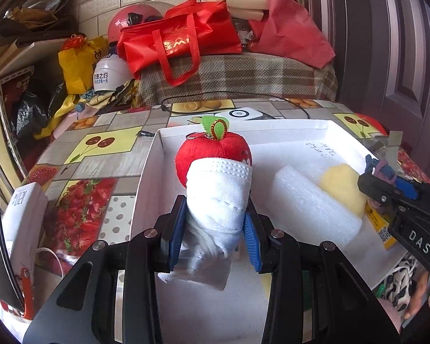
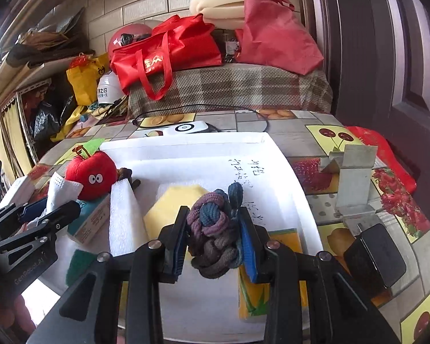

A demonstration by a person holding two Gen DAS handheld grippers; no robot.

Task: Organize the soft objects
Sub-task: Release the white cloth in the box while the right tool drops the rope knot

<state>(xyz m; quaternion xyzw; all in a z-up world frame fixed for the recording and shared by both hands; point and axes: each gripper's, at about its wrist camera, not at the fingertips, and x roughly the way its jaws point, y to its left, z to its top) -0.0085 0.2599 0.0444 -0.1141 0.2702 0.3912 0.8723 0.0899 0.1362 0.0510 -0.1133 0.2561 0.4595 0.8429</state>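
**Both grippers loaded over white tray**

Cluttered storeroom behind, fruit-print tablecloth [image 1: 80,177] below, shallow white cardboard tray [image 1: 286,132] on top

Left wrist view: left gripper [image 1: 215,229] pinching rolled white cloth with face mask [image 1: 218,195], held just in front of red plush apple [image 1: 215,152] at tray's left end. White foam block [image 1: 309,200] and yellow sponge [image 1: 341,186] lying side by side further right

Right wrist view: right gripper [image 2: 213,235] clamped on knotted purple-blue rope ball [image 2: 212,226], raised above tray near yellow sponge [image 2: 172,203]

Likely placing step. Next: lower each bundle onto bare tray floor, then spread fingers without snagging fabric
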